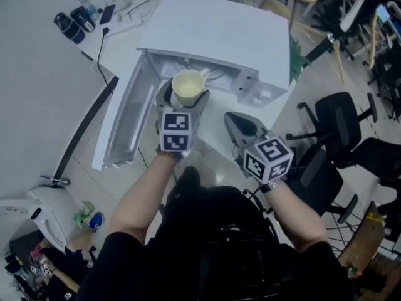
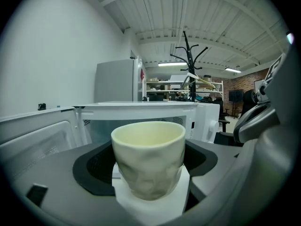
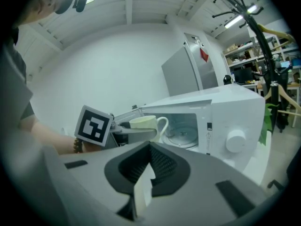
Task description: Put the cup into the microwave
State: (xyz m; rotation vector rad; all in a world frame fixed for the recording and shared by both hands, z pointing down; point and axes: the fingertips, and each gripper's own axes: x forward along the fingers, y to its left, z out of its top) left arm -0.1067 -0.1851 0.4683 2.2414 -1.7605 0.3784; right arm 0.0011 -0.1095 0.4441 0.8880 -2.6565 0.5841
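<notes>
A pale cream cup (image 1: 188,88) with a handle is upright between the jaws of my left gripper (image 1: 182,103), which is shut on it. The cup (image 2: 149,157) fills the middle of the left gripper view, just in front of the white microwave (image 1: 219,36). The microwave's door (image 1: 128,118) hangs open to the left, and its cavity with a glass turntable (image 3: 181,134) faces me. My right gripper (image 1: 241,127) hovers to the right of the cup, in front of the control panel. Its jaws (image 3: 143,187) are shut with nothing in them. The right gripper view shows the cup (image 3: 142,123) from the side, outside the opening.
Black office chairs (image 1: 341,115) stand at the right. Cables and a power strip (image 1: 125,14) lie beyond the microwave at the upper left, beside black bags (image 1: 69,27). A grey fridge (image 2: 117,81) and a coat rack (image 2: 190,55) rise behind the microwave.
</notes>
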